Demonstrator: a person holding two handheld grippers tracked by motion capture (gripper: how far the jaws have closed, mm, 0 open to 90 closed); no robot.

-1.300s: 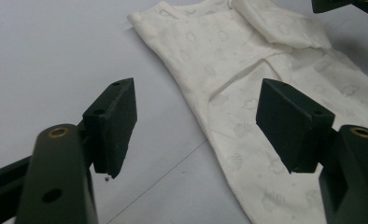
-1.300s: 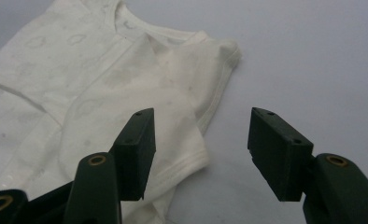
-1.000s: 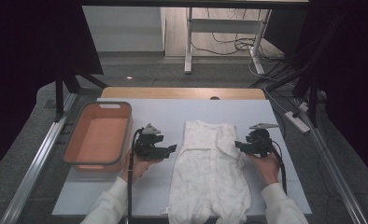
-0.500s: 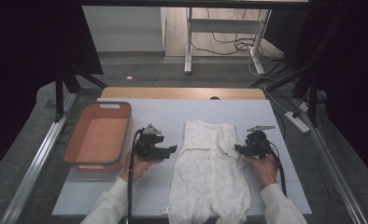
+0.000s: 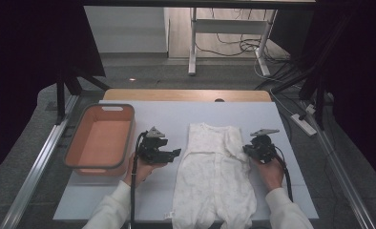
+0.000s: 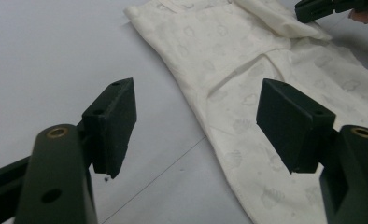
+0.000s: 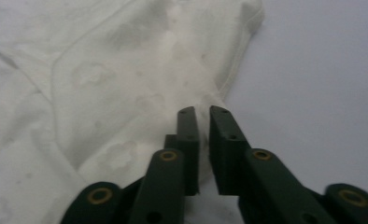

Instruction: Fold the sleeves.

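Right tool pinching romper edge; left tool waiting spread.

White romper [image 5: 214,176] is lying flat mid-tabletop [image 5: 176,114], legs toward the person. Right tool [image 7: 203,116] has just been closing its jaws and is now pinching the romper's right-side sleeve edge, probably only a thin fold of cloth between the pads. Left tool [image 6: 196,121] is hovering with jaws spread, nothing between them, just beside the romper's left edge. Orange bin [image 5: 100,143] is sitting at the left, apart from the romper.
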